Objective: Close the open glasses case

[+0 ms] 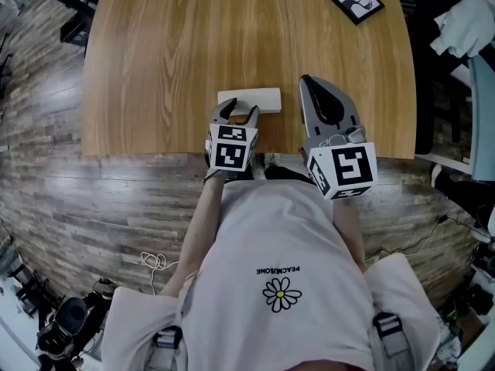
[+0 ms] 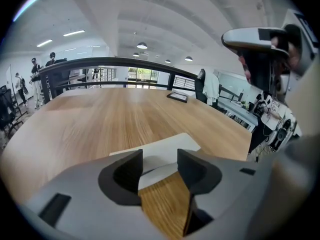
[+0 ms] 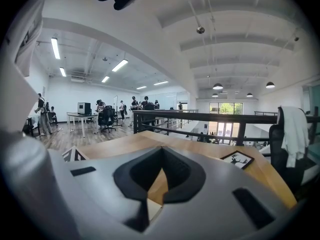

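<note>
A flat white glasses case (image 1: 249, 100) lies on the wooden table (image 1: 193, 45) close to its near edge. Whether its lid is up or down I cannot tell. My left gripper (image 1: 240, 110) is open, low over the table, its fingertips at the case's near side. In the left gripper view the case (image 2: 167, 143) shows between and just beyond the spread jaws of the left gripper (image 2: 160, 159). My right gripper (image 1: 305, 79) is shut on nothing, held up to the right of the case. The right gripper (image 3: 161, 153) looks out over the table, jaws meeting.
A small black picture frame (image 1: 354, 0) with a deer drawing lies at the table's far right corner, also seen as the frame (image 3: 239, 159). A chair with a white garment (image 3: 292, 129) stands right of the table. Wood floor surrounds the table.
</note>
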The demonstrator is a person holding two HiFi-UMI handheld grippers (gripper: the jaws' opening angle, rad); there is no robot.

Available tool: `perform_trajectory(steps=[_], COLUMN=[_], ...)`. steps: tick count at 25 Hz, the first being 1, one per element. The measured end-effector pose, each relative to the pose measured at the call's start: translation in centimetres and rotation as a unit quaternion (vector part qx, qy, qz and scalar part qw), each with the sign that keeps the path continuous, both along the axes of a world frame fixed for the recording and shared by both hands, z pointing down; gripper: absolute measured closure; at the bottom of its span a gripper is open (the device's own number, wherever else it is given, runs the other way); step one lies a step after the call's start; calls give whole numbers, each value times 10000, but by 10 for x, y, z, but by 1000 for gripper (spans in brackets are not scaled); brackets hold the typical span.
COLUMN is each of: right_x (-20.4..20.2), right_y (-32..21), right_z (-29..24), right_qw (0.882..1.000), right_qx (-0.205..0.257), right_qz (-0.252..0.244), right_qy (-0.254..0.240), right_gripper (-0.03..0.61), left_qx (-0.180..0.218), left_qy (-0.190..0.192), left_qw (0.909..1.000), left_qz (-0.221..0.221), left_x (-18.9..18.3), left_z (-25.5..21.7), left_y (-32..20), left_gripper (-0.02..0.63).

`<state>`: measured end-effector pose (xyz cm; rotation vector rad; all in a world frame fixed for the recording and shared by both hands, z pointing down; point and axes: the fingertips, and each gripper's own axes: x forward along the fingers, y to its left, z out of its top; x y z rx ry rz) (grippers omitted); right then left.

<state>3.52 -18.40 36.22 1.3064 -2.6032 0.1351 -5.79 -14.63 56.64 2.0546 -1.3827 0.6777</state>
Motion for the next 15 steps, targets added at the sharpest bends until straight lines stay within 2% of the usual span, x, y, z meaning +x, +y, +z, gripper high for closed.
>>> perform_trajectory(steps=[11,13,15], right_x=[5,6,6], right_y=[2,1,-1], right_z=[-2,-3,-6], right_qw=[10000,10000,10000], right_qx=[28,42,78], right_qz=[32,37,33], right_qy=[14,5,1], right_gripper=[574,574,574], left_qx=[67,124,283], left_qy=[-16,102,373], left_qw=[10000,9998,9986], left_qz=[-33,-113,-263], left_x=[2,1,-1], left_z=[-1,-10,-29], left_y=[-2,-7,-16], left_gripper=[400,402,401])
